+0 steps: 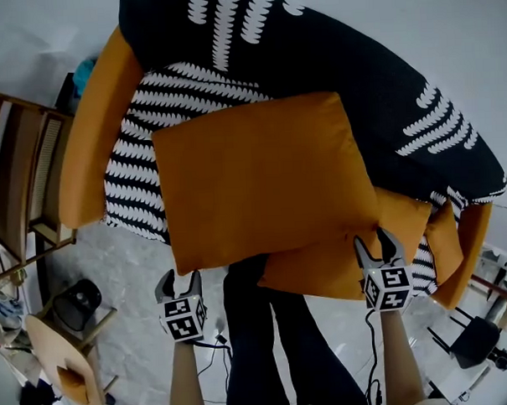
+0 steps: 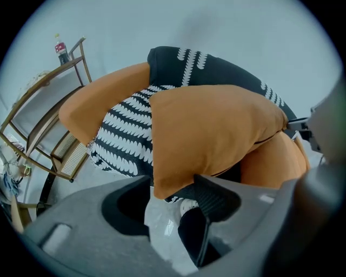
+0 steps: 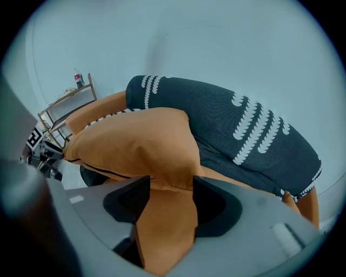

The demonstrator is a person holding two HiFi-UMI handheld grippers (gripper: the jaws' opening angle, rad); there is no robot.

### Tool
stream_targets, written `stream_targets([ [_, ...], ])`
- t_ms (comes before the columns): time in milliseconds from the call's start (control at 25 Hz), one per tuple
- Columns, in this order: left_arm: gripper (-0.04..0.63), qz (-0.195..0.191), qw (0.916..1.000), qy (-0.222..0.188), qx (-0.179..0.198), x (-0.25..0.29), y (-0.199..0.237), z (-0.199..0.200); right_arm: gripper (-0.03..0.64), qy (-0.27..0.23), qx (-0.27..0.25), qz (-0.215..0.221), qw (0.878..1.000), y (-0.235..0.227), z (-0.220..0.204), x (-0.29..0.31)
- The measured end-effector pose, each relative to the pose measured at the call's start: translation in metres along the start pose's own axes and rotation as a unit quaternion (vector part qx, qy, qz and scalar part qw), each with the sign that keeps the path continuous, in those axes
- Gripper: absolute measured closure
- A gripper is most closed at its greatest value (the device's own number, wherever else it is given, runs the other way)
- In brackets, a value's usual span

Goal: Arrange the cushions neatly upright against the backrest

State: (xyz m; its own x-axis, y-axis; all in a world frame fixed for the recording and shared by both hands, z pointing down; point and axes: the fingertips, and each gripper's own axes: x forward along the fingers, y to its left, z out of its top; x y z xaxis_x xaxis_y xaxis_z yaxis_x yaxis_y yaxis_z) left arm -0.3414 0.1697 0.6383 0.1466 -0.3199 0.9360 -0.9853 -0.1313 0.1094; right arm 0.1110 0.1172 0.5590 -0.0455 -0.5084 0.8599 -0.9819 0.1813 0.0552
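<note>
On the sofa seat (image 1: 136,194), flat rather than upright: a large orange cushion (image 1: 261,176), broad face up, long axis along the sofa's width, from the left armrest (image 1: 95,129) side towards the right, far edge near the dark patterned backrest (image 1: 357,84), near edge over the seat front. Under its near right corner, a second orange cushion (image 1: 340,269), also lying down, tipped off the front edge. Left gripper (image 1: 178,280) below the large cushion's near left corner, jaws spread, that corner just at the jaw tips, not pinched. Right gripper (image 1: 378,241) at the second cushion's near edge, jaws spread astride orange fabric, no clear squeeze on it
</note>
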Motion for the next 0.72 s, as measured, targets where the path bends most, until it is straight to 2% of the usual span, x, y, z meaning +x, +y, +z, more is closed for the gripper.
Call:
stream_targets([
  [200,0.33,-0.016,0.9999,0.005,0.003,0.008,-0.005,0.002,0.365,0.001,-0.001,-0.008,1.0,-0.008,0.002,0.0],
  [400,0.284,-0.014,0.9998,0.003,-0.017,0.015,0.001,-0.005,0.356,0.004,-0.015,-0.024,1.0,-0.006,-0.004,0.007],
  [720,0.29,-0.029,0.999,0.012,-0.031,0.017,0.003,-0.006,0.334,0.01,-0.025,-0.054,0.998,-0.006,-0.002,0.005],
])
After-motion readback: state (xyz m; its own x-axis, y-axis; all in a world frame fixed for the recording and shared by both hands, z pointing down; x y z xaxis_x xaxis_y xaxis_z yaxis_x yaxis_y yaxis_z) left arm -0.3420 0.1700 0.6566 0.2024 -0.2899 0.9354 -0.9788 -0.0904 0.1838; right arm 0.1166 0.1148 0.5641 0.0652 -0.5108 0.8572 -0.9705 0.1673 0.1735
